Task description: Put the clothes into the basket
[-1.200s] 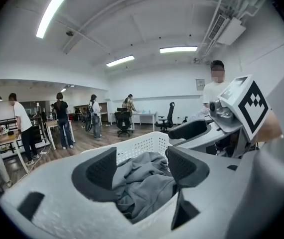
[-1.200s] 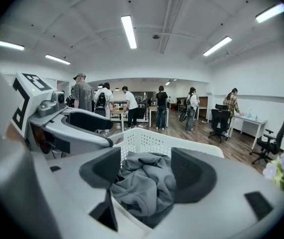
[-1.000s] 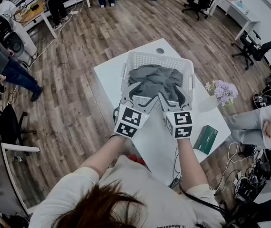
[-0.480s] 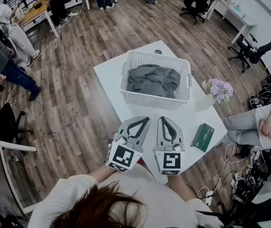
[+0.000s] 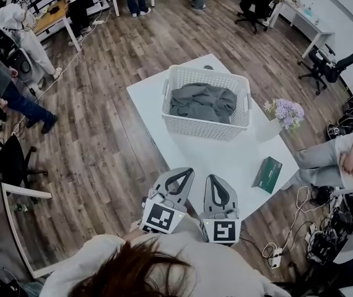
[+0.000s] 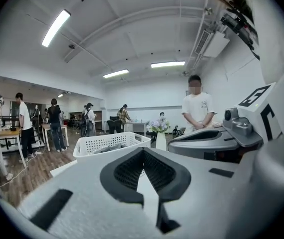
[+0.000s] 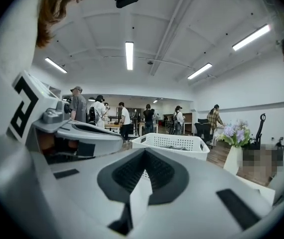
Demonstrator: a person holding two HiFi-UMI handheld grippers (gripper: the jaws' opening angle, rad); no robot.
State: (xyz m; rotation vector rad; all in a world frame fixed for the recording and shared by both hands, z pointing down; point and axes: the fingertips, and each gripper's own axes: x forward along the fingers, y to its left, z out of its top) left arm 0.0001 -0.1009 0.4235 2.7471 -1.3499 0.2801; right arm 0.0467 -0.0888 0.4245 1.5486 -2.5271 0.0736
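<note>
While both tools are held close to the person's chest at the near edge of the white surface (image 5: pixel 226 159), I read the left tongs (image 5: pixel 184 172) as pressed together with nothing between them. The left gripper view bears this out: the dark pads meet tip to tip, with only the bare surface past them. The right tongs (image 5: pixel 214 179) lie just beside the left pair, likewise pressed together and empty. Both pairs point toward the white basket (image 5: pixel 202 126), which stands well apart from them on the far part of the surface. The grey clothes (image 5: pixel 202 102) lie bunched inside the basket, below its rim. Right of the basket I see a vase of purple flowers (image 5: pixel 285 112). Nearer, by the surface's right edge, lies a dark green box (image 5: pixel 267 174).
</note>
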